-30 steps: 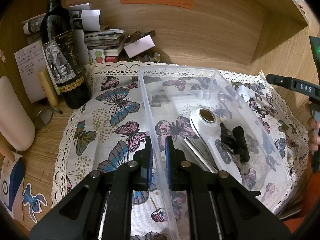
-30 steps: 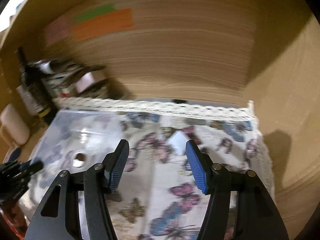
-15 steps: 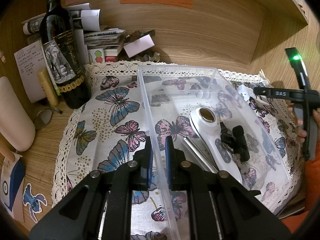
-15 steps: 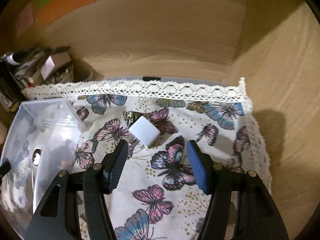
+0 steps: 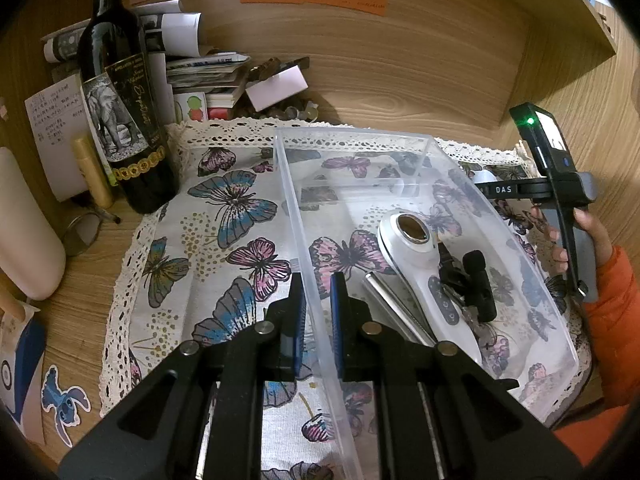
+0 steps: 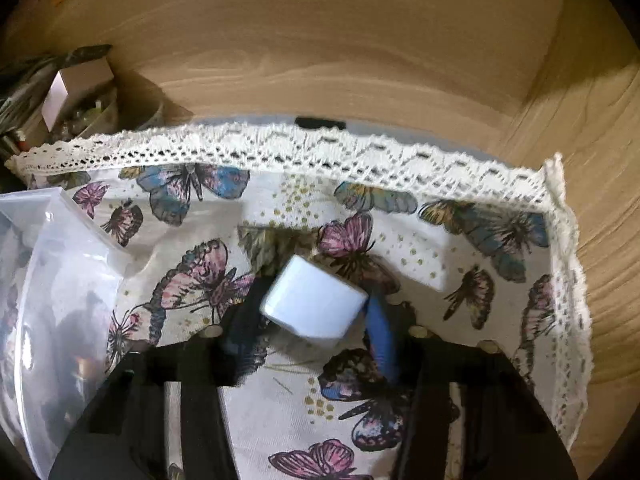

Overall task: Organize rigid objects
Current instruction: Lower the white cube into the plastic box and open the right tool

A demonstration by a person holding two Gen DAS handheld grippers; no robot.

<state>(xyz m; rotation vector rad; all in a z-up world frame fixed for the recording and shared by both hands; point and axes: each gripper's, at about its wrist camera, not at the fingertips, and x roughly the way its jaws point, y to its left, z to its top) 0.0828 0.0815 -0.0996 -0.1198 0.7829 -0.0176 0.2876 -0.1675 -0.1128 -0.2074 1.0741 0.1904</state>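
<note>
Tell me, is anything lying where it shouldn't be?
Yes. A small white block sits alone on the butterfly cloth, outside the clear bin where the other things lie. The right gripper is around it, jaws apart. The left gripper pinches the bin's wall.

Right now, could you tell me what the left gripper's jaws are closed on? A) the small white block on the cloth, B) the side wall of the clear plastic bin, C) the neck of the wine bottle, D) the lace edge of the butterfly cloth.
B: in the left wrist view the left gripper has its blue-padded jaws pinched on either side of the clear plastic bin wall, while the wine bottle stands apart.
</note>
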